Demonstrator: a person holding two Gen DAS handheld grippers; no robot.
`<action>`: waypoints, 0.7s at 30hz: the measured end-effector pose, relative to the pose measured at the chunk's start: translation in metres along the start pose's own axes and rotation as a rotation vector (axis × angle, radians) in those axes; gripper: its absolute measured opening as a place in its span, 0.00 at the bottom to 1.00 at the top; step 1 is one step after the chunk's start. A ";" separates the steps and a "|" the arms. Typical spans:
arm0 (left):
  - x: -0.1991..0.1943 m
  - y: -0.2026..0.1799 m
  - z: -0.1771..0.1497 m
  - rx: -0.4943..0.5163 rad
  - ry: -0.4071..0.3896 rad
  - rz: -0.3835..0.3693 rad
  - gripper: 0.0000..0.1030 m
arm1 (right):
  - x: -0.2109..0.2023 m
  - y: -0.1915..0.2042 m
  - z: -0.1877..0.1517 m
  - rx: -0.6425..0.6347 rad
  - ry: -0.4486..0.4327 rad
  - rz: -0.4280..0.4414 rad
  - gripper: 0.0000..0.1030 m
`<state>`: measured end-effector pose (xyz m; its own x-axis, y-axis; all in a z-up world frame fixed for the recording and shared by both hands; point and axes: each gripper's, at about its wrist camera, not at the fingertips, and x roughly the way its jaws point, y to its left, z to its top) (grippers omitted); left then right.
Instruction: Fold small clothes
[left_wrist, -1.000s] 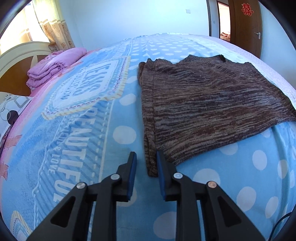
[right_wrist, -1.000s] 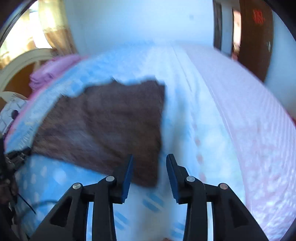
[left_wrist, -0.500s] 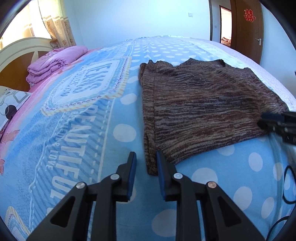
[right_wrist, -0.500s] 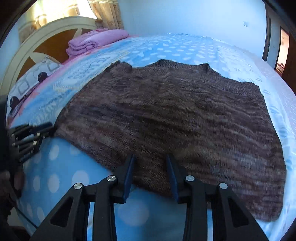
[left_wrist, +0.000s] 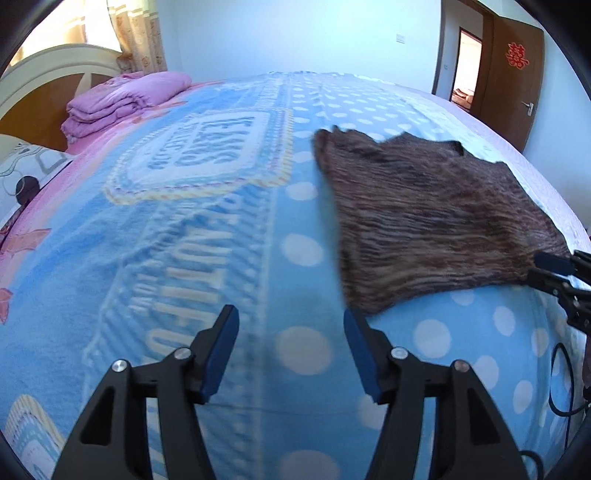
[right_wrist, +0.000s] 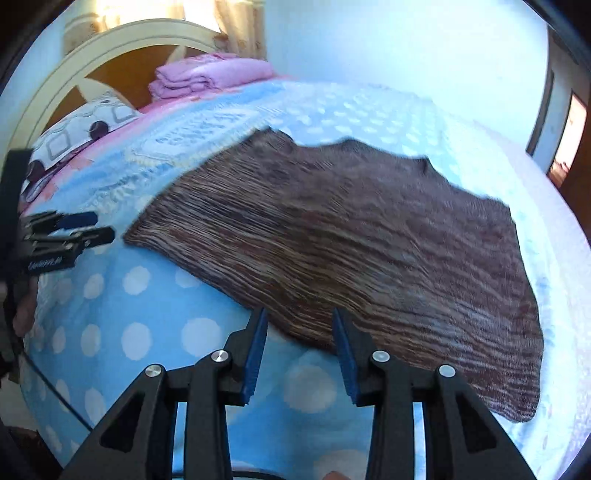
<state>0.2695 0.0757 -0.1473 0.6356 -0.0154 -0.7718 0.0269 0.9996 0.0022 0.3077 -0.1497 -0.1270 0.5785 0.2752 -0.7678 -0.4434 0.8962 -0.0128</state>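
Observation:
A brown striped knit sweater lies flat on the blue polka-dot blanket. My left gripper hovers over bare blanket just left of the sweater's near left corner. Its jaws are opening and nothing is between them. My right gripper stands open above the sweater's near hem; the hem's edge shows in the gap between its fingers, untouched by the pads. Each gripper shows in the other's view: the right gripper at the sweater's near right corner, the left gripper off the near left corner.
A folded pink quilt sits by the headboard, with a patterned pillow beside it. A brown door stands at the far right. A black cable hangs at the bed's near right edge.
My left gripper's jaws spread wide and it shifted left off the sweater's corner. My right gripper swung from the sweater's right side round to its near hem.

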 end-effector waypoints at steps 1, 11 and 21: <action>0.001 0.005 0.003 0.000 -0.005 0.012 0.60 | -0.001 0.008 0.002 -0.023 -0.009 0.007 0.38; 0.016 0.026 0.050 -0.047 -0.084 -0.028 0.60 | 0.017 0.076 0.016 -0.193 -0.018 0.045 0.42; 0.032 0.019 0.080 -0.016 -0.129 -0.112 0.68 | 0.040 0.122 0.023 -0.320 -0.023 0.004 0.43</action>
<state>0.3524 0.0921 -0.1215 0.7232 -0.1281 -0.6786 0.0916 0.9918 -0.0896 0.2925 -0.0219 -0.1445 0.5901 0.2898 -0.7535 -0.6364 0.7413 -0.2133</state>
